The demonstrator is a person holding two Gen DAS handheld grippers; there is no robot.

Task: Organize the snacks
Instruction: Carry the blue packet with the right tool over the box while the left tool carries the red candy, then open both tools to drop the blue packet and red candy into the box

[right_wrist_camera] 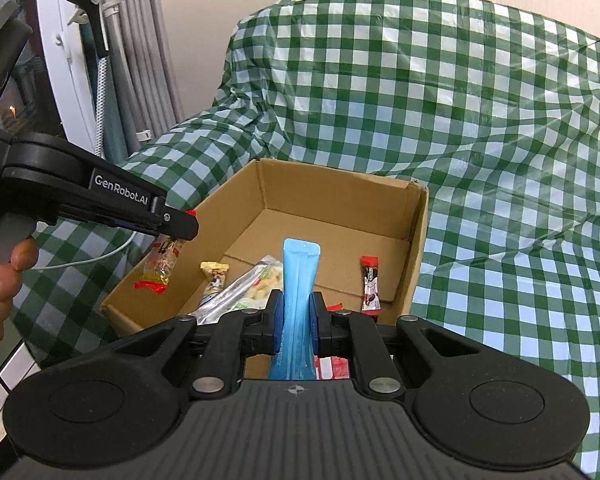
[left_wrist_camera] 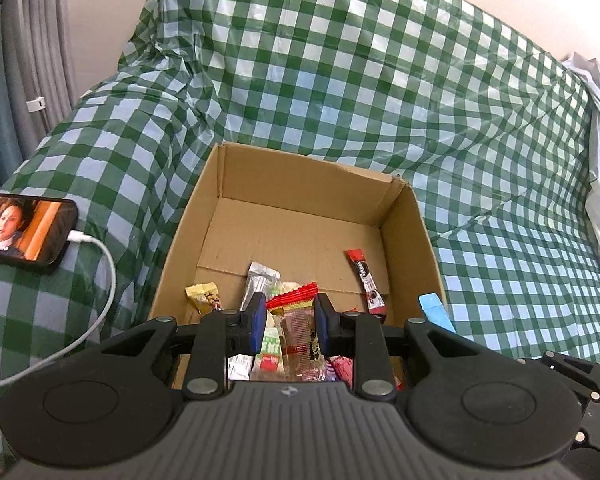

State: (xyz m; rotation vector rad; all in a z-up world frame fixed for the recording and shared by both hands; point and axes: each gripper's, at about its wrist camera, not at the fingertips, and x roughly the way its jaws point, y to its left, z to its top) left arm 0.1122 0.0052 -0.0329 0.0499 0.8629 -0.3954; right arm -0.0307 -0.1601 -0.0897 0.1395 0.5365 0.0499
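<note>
An open cardboard box sits on a green checked cloth. Inside lie a red-and-black stick packet, a small yellow packet, a silver wrapper and other snacks. My left gripper is shut on a clear snack packet with red ends, which hangs above the box's left wall in the right wrist view. My right gripper is shut on a blue stick packet over the box's near edge; its tip shows in the left wrist view.
A phone playing video lies left of the box with a white cable plugged in. The checked cloth rises behind the box. Grey curtains and a window frame stand at the left.
</note>
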